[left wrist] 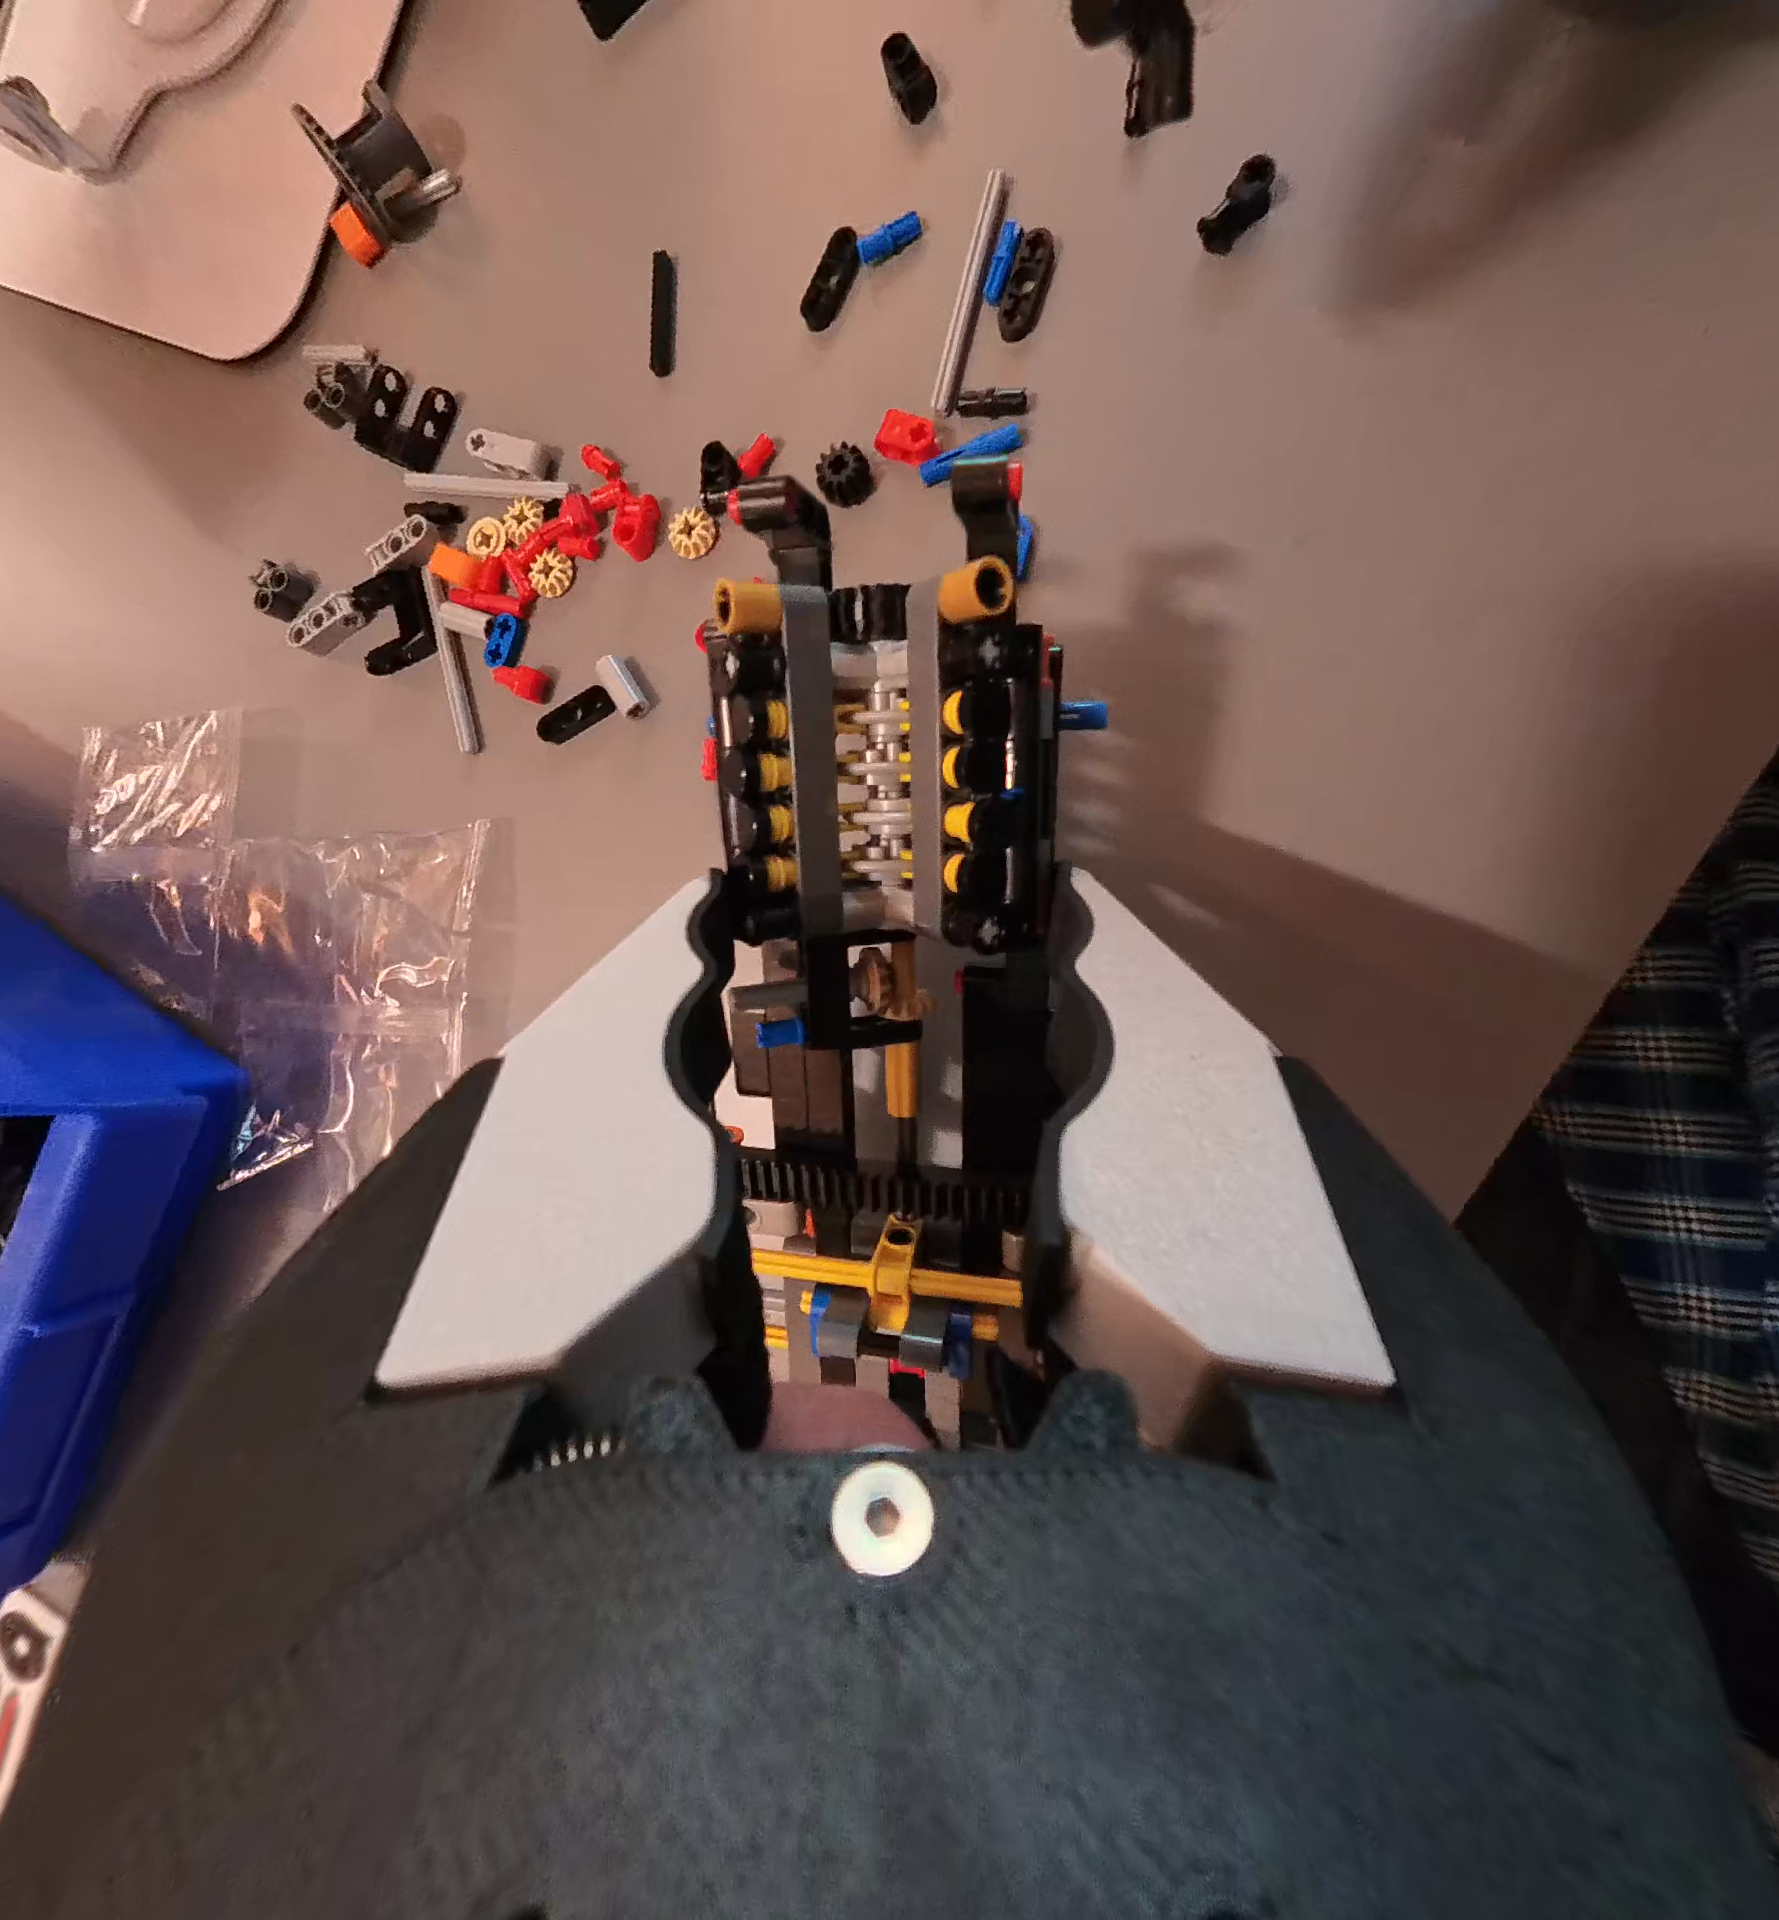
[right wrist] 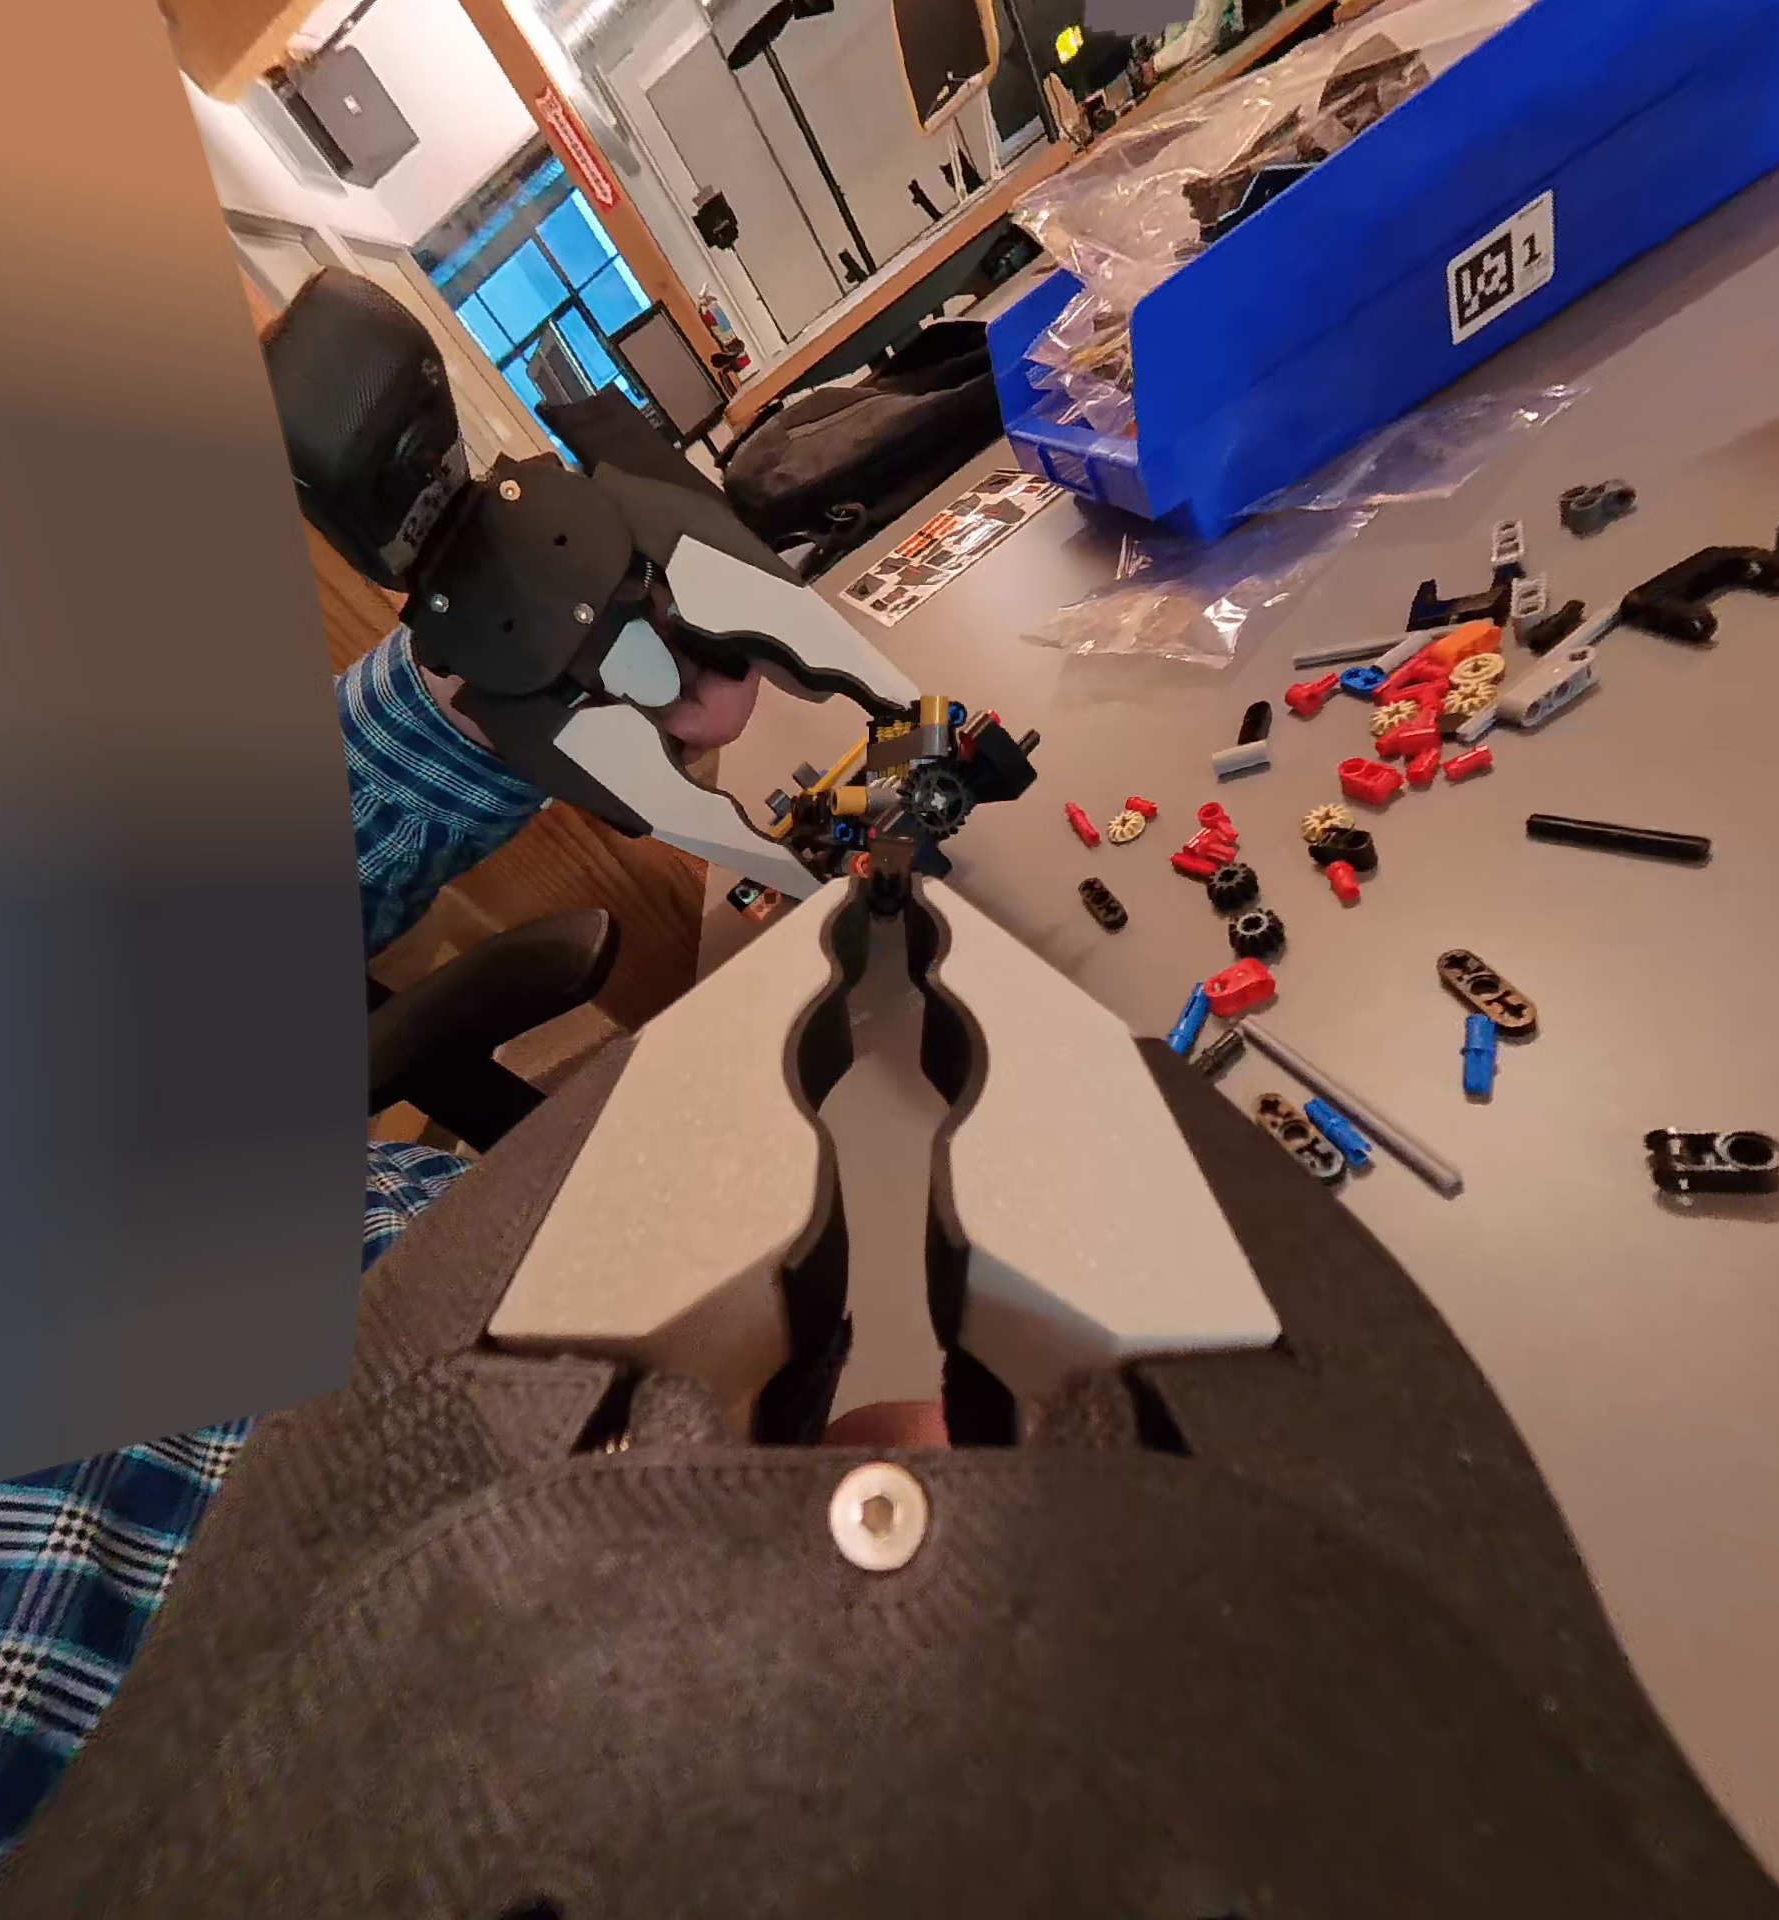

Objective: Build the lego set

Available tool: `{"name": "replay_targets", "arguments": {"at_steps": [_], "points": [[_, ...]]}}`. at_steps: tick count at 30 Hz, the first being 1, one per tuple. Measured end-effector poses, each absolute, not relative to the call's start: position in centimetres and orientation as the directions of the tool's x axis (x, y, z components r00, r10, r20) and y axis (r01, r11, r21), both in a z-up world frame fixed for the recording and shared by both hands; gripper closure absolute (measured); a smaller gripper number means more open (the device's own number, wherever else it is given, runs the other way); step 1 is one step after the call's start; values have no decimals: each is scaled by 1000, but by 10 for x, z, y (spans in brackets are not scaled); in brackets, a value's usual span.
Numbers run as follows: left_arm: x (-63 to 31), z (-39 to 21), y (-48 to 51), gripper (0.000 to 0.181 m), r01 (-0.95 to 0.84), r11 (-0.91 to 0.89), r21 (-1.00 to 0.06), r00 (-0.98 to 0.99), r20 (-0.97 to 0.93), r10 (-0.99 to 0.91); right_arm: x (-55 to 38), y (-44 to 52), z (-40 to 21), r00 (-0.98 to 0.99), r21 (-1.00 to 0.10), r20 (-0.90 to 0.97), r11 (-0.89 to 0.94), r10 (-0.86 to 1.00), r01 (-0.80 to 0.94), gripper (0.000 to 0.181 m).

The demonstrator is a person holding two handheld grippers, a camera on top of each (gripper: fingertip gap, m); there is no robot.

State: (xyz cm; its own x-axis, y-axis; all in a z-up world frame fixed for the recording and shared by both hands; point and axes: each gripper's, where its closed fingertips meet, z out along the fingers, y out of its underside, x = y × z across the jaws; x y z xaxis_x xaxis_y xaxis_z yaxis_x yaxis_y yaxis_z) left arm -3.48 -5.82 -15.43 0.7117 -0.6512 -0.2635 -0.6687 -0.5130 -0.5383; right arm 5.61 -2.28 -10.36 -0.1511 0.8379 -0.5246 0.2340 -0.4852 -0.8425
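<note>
The grey worktop (left wrist: 1280, 364) fills the upper half of the left wrist view, with its near edge running down the right side of the frame beside a plaid-sleeved arm (left wrist: 1716, 1143). A blue plastic storage bin (right wrist: 1384, 291) stands at the upper right of the right wrist view, crumpled clear plastic bags (left wrist: 345, 935) just beside it. The half-built lego model (left wrist: 880, 831), a long black and grey frame with yellow pistons in two rows and a pale grey crankshaft between them, sits at the centre of the left wrist view, held up off the worktop. The left claw (left wrist: 880, 987) is closed on the model's sides at a middling width (its scalloped inner faces press the frame). The right claw (right wrist: 883, 904) is narrowed almost shut, its tips pinching a small dark piece (right wrist: 880, 868) at the model's end, at mid-frame; whether that piece is already joined to the model I cannot tell. Loose small red, blue, black and tan lego pieces (right wrist: 1404, 727) lie scattered at the right of that frame, with bare worktop below them.
</note>
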Motion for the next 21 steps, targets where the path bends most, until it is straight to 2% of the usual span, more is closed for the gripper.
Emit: {"name": "replay_targets", "arguments": {"at_steps": [9, 13, 16, 21], "points": [[-36, -157, -60, 123, -606, -579, -545, 754, -162, -637, 51, -37, -124, -94, -887, -325, -269, 941, 375, 176], [-35, -162, -58, 122, -573, -621, -535, 770, -93, -631, 50, -44, -142, -126, -888, -17, 43, 992, 459, 176], [-32, -165, -58, 122, -585, -621, -522, 753, -65, -655, 48, -48, -148, -187, -835, 256, 314, 948, 451, 176], [-29, -179, -63, 123, -672, -586, -452, 686, -82, -723, 51, -53, -168, -326, -616, 561, 647, 761, 450, 176]]}}
